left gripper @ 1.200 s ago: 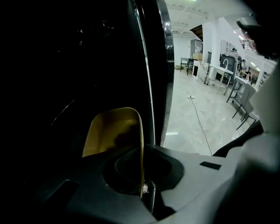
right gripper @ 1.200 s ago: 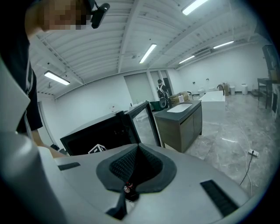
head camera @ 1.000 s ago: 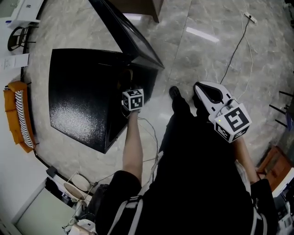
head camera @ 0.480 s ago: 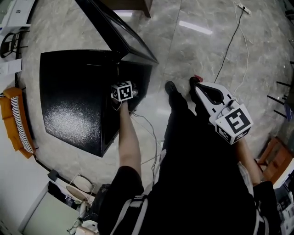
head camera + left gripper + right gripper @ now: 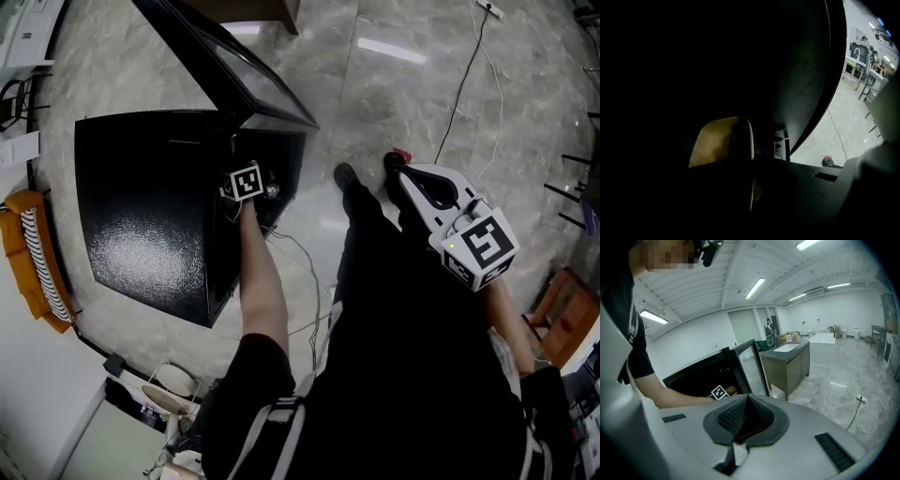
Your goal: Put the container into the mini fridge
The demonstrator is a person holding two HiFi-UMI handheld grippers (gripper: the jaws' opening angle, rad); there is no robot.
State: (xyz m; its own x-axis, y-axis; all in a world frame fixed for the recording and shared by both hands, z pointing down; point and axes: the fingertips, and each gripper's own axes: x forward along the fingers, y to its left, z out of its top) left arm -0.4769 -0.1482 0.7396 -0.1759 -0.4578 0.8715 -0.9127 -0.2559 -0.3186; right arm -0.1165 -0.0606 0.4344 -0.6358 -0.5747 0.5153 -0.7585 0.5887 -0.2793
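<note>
The black mini fridge [image 5: 150, 206] stands on the marble floor with its glass door [image 5: 234, 66] swung open. My left gripper [image 5: 246, 183] reaches into the fridge's opening; only its marker cube shows from above. In the left gripper view the inside is dark, and a tan container [image 5: 723, 140] sits between the jaws of the left gripper [image 5: 752, 161], which is shut on it. The right gripper view shows the fridge [image 5: 701, 376], the cube and a bit of the tan container [image 5: 731, 390]. My right gripper [image 5: 405, 176] hangs apart at the right, shut and empty, as the right gripper [image 5: 746, 398] view shows.
A white cable [image 5: 464, 84] runs over the floor to a power strip [image 5: 487, 7]. A small red thing [image 5: 398, 157] lies near the right gripper's tip. A grey sink cabinet [image 5: 787, 364] stands beyond the fridge. An orange item [image 5: 23, 253] lies left, wooden furniture [image 5: 562, 319] right.
My left gripper has moved a little deeper toward the fridge's opening. The head view has shifted slightly. The right gripper has hardly moved.
</note>
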